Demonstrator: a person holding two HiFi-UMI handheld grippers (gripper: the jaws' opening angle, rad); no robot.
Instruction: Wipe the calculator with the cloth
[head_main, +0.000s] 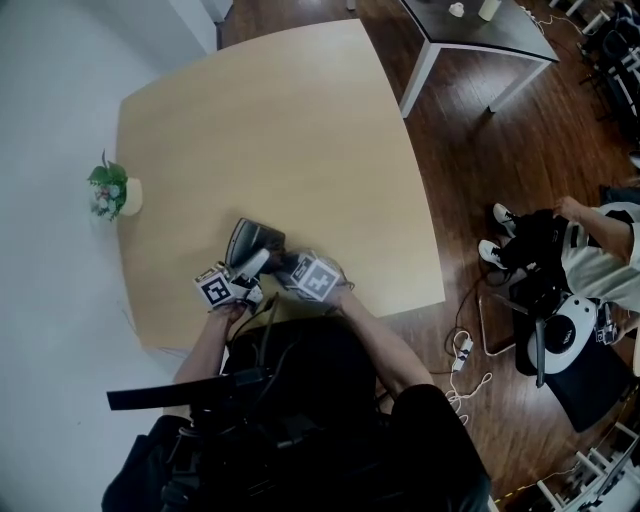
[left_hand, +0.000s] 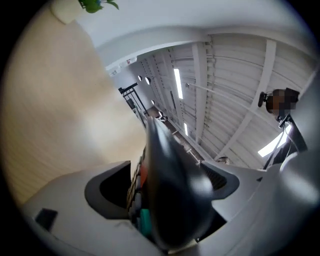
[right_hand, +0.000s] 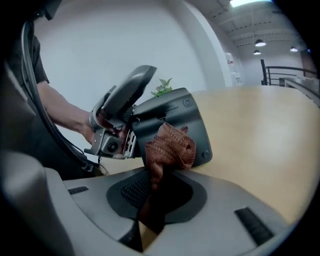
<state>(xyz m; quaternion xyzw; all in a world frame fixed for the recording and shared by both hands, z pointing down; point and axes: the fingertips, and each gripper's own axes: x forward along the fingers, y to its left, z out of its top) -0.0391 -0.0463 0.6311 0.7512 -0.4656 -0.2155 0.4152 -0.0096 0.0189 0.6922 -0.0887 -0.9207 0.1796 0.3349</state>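
The dark grey calculator (head_main: 254, 240) is lifted at an angle off the light wooden table (head_main: 280, 130), near its front edge. My left gripper (head_main: 240, 276) is shut on its lower end; in the left gripper view the calculator (left_hand: 170, 185) stands edge-on between the jaws. My right gripper (head_main: 291, 267) is shut on a brown cloth (right_hand: 169, 146). The bunched cloth rests against the calculator's dark back face (right_hand: 175, 112). In the right gripper view, the left gripper (right_hand: 114, 134) and the hand holding it show to the left of the calculator.
A small potted plant (head_main: 113, 190) stands at the table's left edge. A dark second table (head_main: 480, 35) stands at the back right. A person sits on the floor side at the right (head_main: 590, 250), with cables (head_main: 465, 352) near the table corner.
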